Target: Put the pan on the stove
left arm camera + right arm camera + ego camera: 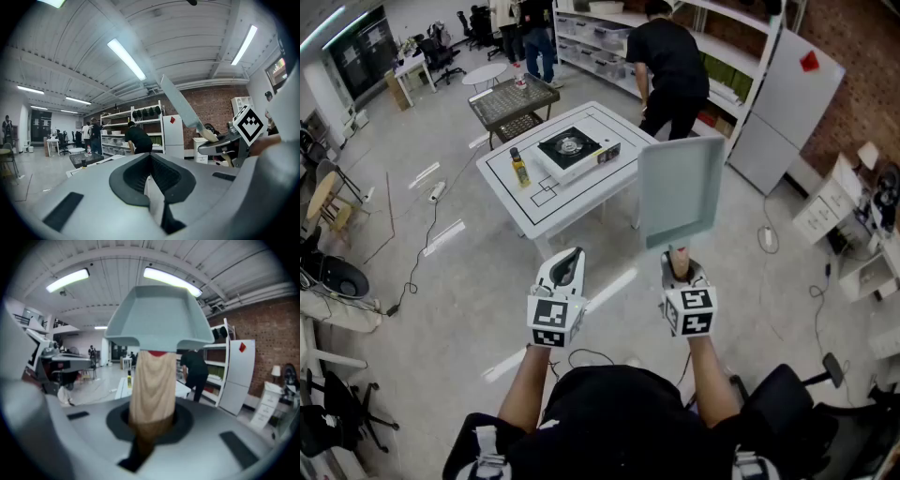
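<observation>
Since the stove [572, 150] sits on the tabletop [581, 202] well ahead, my right gripper [678, 267] is clenched on the pan [680, 192] handle [151, 385], holding it upright; left gripper [562, 270] closed, empty

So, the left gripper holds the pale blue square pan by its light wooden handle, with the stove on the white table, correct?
Not quite: it is the right gripper, as the right gripper view shows, that holds the pale blue square pan by its wooden handle. The stove is on the white table.
</observation>
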{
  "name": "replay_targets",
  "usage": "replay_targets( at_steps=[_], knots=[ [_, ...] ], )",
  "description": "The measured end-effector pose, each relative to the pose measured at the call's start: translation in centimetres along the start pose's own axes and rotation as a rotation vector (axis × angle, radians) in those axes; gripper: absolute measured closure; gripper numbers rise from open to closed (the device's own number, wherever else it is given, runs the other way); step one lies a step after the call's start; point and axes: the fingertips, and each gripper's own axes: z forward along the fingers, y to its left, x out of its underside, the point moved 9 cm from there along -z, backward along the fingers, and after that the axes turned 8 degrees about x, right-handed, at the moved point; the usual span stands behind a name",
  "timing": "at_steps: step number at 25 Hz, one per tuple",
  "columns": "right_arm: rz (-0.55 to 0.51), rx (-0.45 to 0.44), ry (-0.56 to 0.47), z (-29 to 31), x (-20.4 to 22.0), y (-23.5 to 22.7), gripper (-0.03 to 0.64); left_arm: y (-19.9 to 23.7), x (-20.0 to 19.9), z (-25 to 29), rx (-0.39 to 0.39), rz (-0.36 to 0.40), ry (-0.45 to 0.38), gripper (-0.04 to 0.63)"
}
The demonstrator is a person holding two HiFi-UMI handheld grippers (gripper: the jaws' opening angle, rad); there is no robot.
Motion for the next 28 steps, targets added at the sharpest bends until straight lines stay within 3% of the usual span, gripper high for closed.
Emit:
replay_targets(
  at_steps=[13,28],
  knots=[
    [0.027,-0.017,0.006,0.6,0.3,-1.9,0.574,-1.2,0.7,1.8,-0.011,0.035,0.017,0.571],
    [0.022,-0.086,0.027,1.3,2.4,-6.2,0.573,-5.1,2.0,4.5,-0.068,0.015,0.037,0.571]
  ],
)
